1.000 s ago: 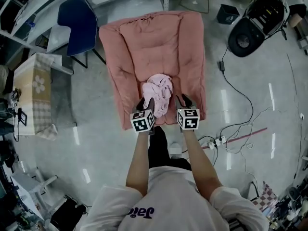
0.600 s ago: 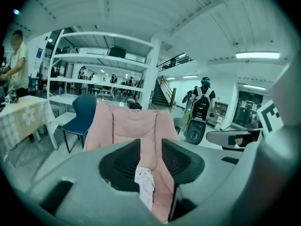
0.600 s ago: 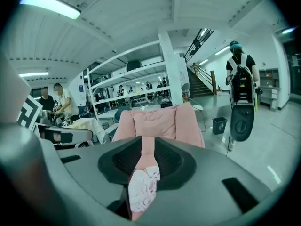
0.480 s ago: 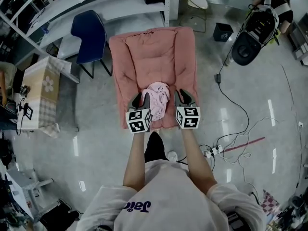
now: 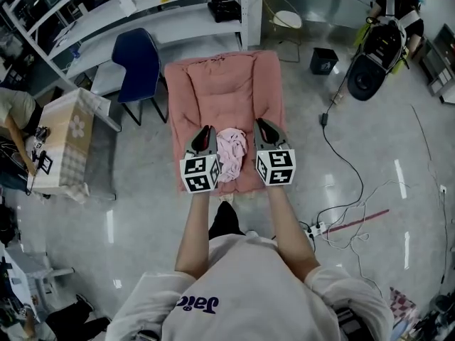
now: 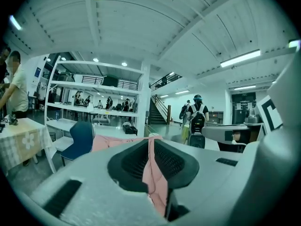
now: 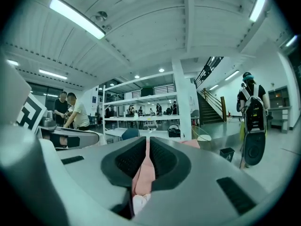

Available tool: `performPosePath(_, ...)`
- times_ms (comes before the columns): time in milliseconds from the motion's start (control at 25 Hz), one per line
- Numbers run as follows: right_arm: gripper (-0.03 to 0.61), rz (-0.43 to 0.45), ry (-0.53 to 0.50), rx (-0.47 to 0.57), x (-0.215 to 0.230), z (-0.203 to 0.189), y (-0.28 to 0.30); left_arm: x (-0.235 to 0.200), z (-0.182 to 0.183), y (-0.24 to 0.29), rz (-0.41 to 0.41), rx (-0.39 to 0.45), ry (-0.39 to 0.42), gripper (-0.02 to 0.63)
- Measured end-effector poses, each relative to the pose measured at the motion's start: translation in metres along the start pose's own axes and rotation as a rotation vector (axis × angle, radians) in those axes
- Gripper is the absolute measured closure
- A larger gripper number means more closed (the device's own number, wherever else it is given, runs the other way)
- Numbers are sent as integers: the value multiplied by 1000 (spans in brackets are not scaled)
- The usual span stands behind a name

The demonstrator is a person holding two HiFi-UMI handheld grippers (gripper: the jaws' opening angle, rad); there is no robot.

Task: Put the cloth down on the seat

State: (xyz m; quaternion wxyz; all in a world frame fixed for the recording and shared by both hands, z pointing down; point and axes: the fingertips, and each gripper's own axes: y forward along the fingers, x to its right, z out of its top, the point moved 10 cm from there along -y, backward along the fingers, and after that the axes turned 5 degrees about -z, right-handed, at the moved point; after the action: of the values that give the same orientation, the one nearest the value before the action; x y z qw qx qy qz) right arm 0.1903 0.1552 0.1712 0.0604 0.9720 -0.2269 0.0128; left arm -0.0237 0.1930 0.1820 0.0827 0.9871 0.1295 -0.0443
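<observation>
Print on shirt [image 5: 245, 279] reads "Jaic"; cloth [image 5: 231, 155] over pink seat [image 5: 222, 87].

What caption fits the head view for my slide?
A pink cloth over the cushioned seat, pinched by left gripper and right gripper, jaws having just closed on it.

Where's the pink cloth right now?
Head view, centre: the pink cloth is pinched by the left claw and the right claw, whose jaws have just been closing on it, over the front of the pink seat.

Head view looks steeply down from above, both gripper views level and forward; all share the white shelving [image 5: 178, 20] [image 6: 94, 85] [image 7: 141, 99].
</observation>
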Motion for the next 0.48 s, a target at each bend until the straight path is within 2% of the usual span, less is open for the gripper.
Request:
performPosePath(240, 555, 6, -21, 19, -7, 25, -19, 15, 27, -24, 3, 105, 22, 580)
performPosePath(480, 565, 12, -51, 50, -14, 38, -35, 23, 37, -41, 1, 137, -4, 598)
